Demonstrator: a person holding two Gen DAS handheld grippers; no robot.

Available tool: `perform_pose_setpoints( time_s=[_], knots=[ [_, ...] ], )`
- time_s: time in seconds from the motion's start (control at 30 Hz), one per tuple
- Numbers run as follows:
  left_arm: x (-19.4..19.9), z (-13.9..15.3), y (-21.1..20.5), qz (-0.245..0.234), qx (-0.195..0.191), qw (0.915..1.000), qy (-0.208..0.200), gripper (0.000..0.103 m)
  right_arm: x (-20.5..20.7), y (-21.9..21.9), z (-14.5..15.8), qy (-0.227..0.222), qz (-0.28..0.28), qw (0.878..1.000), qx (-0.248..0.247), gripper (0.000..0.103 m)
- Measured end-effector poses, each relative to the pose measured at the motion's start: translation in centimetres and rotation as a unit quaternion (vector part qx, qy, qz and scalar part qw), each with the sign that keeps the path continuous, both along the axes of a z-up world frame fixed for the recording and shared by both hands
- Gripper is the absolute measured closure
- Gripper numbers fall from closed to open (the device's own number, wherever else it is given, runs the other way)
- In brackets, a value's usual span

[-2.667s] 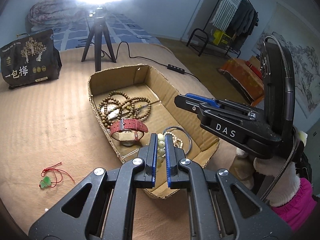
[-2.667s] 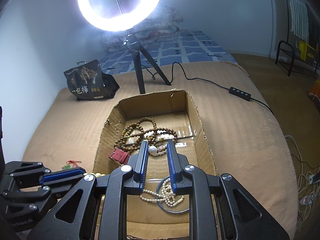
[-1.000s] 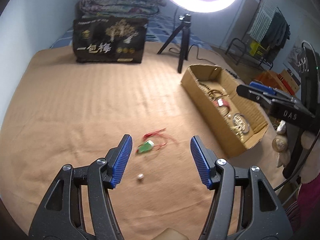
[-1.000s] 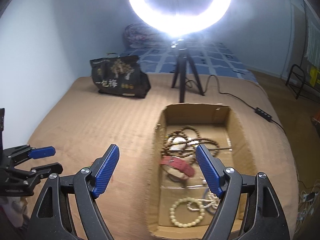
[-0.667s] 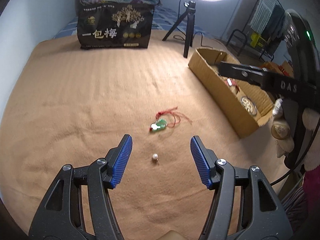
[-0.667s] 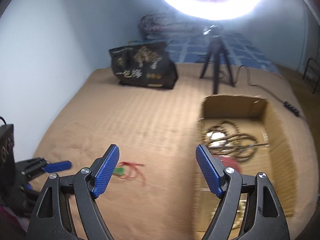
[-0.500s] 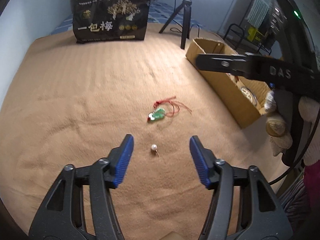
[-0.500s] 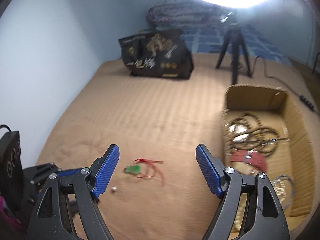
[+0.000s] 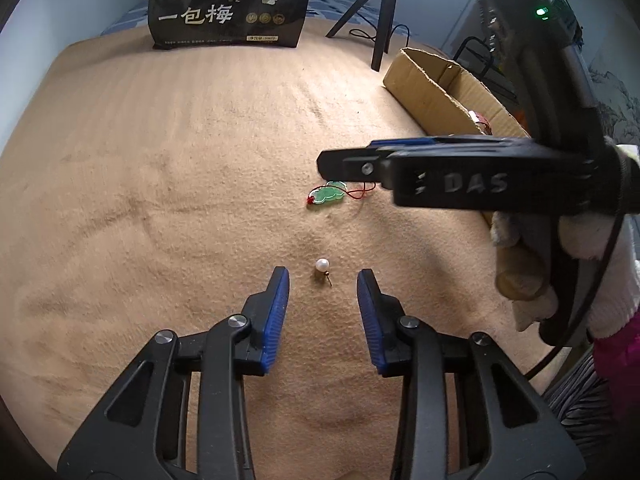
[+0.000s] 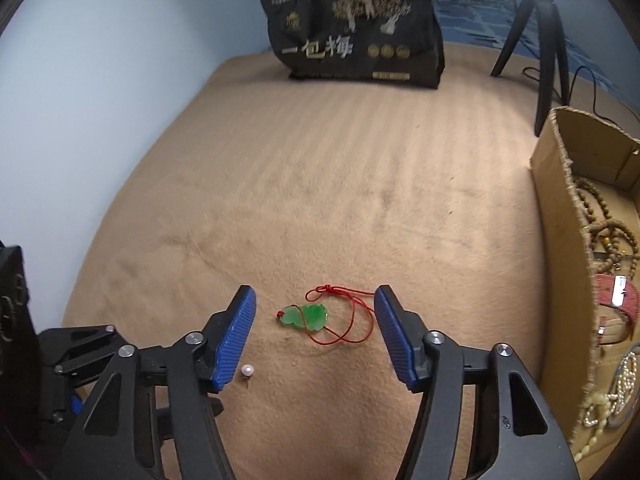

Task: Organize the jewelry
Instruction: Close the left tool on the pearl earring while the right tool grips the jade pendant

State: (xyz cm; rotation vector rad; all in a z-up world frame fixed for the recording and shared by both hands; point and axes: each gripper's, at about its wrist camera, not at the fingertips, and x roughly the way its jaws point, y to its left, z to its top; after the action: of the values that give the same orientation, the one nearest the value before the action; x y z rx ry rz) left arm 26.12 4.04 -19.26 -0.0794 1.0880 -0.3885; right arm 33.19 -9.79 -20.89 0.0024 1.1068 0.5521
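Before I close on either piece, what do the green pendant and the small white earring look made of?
Green pendant: translucent glossy stone, possibly jade or glass, on a thin red cord. White earring: a smooth, lustrous pearl-like bead, real or imitation, on a short gold-coloured metal post.

Tan fuzzy blanket point(image 9: 160, 200) underneath. Black printed bag with gold trees point(image 10: 356, 28) standing at far edge, black tripod point(image 9: 378, 12) with trailing cable right of it.

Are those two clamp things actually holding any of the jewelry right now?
No. The left gripper is open around the pearl earring, and the right gripper is open around the green pendant. Neither touches.
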Motion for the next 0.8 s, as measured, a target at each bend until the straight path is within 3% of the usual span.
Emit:
perform_pose_setpoints(
  time_s=[0.07, 0.23, 0.43, 0.5, 0.8],
  knots=[
    [0.0, -0.2, 0.1, 0.0, 0.001, 1.0, 0.003, 0.067, 0.1, 0.4, -0.7, 0.01, 0.006, 1.0, -0.002, 0.056],
    [-0.1, -0.7, 0.4, -0.001, 0.003, 1.0, 0.009, 0.067, -0.3, 1.4, -1.7, 0.01, 0.021, 0.999, -0.023, 0.057],
    [0.1, -0.8, 0.4, -0.005, 0.003, 0.9999, 0.011, 0.067, -0.6, 2.2, -2.2, -0.002, 0.034, 0.998, -0.049, 0.057],
    [0.4, -1.1, 0.1, -0.007, 0.006, 0.9999, 0.012, 0.067, -0.8, 2.4, -2.3, -0.01, 0.039, 0.997, -0.064, 0.063],
    [0.7, -1.9, -0.7, -0.014, 0.02, 0.9996, 0.012, 0.067, -2.3, 3.2, -2.4, -0.036, 0.071, 0.991, -0.107, 0.069]
  ],
)
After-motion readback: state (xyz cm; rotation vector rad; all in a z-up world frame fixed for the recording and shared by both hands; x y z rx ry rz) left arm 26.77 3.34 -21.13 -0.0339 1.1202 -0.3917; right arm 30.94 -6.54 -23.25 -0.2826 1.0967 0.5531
